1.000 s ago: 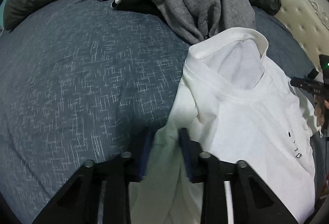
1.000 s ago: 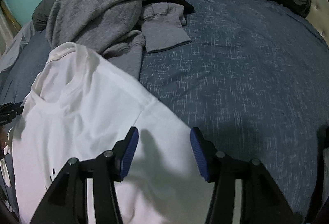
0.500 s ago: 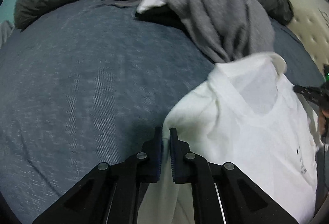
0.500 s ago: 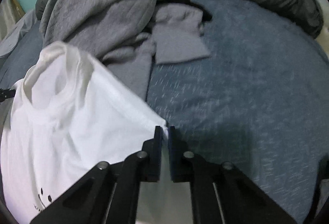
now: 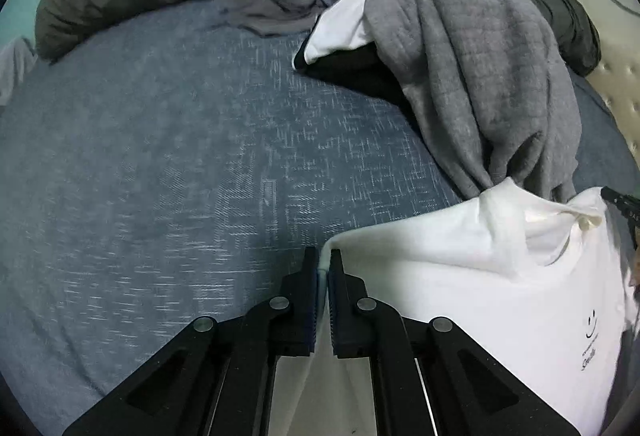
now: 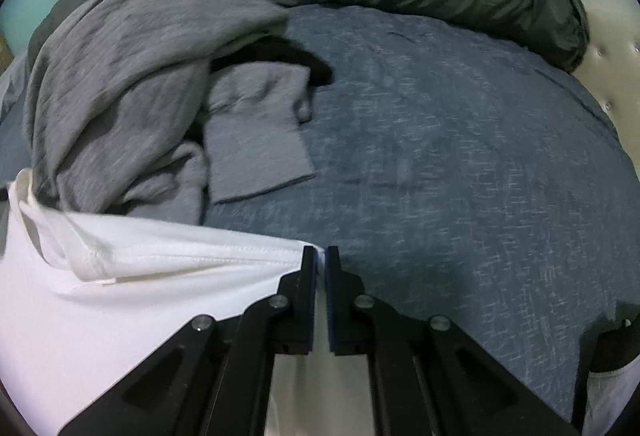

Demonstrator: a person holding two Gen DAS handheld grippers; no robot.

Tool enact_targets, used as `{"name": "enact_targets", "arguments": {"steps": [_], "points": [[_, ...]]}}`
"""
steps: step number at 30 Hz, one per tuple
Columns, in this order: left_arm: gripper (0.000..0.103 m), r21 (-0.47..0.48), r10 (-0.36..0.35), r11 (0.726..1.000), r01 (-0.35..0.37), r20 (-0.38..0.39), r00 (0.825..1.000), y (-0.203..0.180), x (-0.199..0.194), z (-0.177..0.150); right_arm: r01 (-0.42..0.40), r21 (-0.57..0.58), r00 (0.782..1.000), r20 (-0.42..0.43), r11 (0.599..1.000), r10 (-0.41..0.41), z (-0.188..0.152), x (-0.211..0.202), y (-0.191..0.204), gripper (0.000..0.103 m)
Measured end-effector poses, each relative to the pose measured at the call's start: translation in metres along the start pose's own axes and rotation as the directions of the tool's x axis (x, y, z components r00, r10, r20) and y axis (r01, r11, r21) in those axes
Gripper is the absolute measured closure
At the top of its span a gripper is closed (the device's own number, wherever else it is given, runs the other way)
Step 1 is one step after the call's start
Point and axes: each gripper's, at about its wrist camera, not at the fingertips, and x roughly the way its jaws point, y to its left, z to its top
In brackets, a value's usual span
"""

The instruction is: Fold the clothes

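both claws (image 5: 324, 260) (image 6: 320, 258) pinch white shirt (image 5: 500, 276) edges; blue bedspread (image 5: 160, 176) open beyond.

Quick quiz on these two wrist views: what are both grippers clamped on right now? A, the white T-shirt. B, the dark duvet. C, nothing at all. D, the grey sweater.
A: the left gripper and the right gripper are each shut on an edge of the white T-shirt, while the grey sweater lies untouched behind.

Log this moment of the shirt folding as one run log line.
phase: lift | left gripper: shut on white T-shirt | right gripper: shut on white T-shirt | shirt: stretched between both | surface: blue bedspread
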Motion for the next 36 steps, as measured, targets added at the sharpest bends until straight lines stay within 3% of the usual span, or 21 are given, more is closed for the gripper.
{"name": "enact_targets", "arguments": {"steps": [6,9,11,12,14,16,18,22,26,30,31,33,35,36], "points": [[0.098,0.001,0.010,1.000,-0.010,0.010,1.000,-0.006,0.019,-0.010,-0.037,0.024,0.999,-0.030,0.999,0.037,-0.006,0.022,0.000,0.098],[0.093,-0.004,-0.001,1.000,0.001,0.024,1.000,-0.004,0.012,-0.010,-0.055,0.037,0.996,0.068,0.998,0.053,-0.005,0.005,-0.005,0.092],[0.082,-0.007,0.004,1.000,-0.003,0.058,0.998,-0.004,-0.001,-0.008,-0.072,0.050,0.989,0.132,0.996,0.065,-0.004,-0.011,-0.007,0.082],[0.082,-0.008,0.006,1.000,-0.005,0.076,0.997,-0.004,-0.008,-0.007,-0.108,0.032,0.982,0.157,0.994,0.102,-0.002,-0.019,-0.004,0.073],[0.081,-0.004,0.023,1.000,-0.023,0.124,0.992,-0.011,-0.024,-0.002,-0.181,-0.026,0.966,0.183,0.983,0.182,0.003,-0.031,0.007,0.070],[0.071,0.005,0.020,1.000,-0.021,0.162,0.987,-0.022,-0.034,0.002,-0.208,-0.119,0.961,0.162,0.971,0.226,0.006,-0.034,0.030,0.069],[0.066,0.054,-0.032,0.998,0.023,0.161,0.986,-0.043,-0.036,0.004,-0.238,-0.169,0.956,0.132,0.956,0.262,0.008,-0.029,0.050,0.067],[0.064,0.164,-0.089,0.984,0.071,0.107,0.990,-0.092,-0.017,0.003,-0.285,-0.271,0.949,0.057,0.919,0.311,-0.001,-0.025,0.090,0.059],[0.059,0.182,-0.091,0.981,0.071,0.105,0.990,-0.114,0.002,0.006,-0.265,-0.357,0.954,0.039,0.896,0.298,-0.006,-0.020,0.117,0.058],[0.058,0.131,-0.101,0.988,0.087,0.105,0.989,-0.114,0.014,0.016,-0.226,-0.342,0.964,0.058,0.912,0.261,0.000,-0.011,0.124,0.058],[0.058,0.132,-0.103,0.987,0.090,0.093,0.990,-0.115,0.019,0.017,-0.230,-0.334,0.962,0.061,0.914,0.265,0.002,-0.010,0.123,0.060],[0.058,0.135,-0.106,0.986,0.096,0.070,0.992,-0.117,0.027,0.020,-0.235,-0.332,0.961,0.060,0.913,0.269,0.004,-0.007,0.122,0.085],[0.078,0.129,-0.127,0.985,0.118,0.062,0.990,-0.118,0.030,0.020,-0.235,-0.322,0.962,0.058,0.917,0.266,0.005,-0.004,0.121,0.091],[0.099,0.131,-0.128,0.984,0.118,0.063,0.990,-0.120,0.030,0.020,-0.248,-0.307,0.958,0.061,0.919,0.279,0.006,-0.002,0.119,0.092]]}}
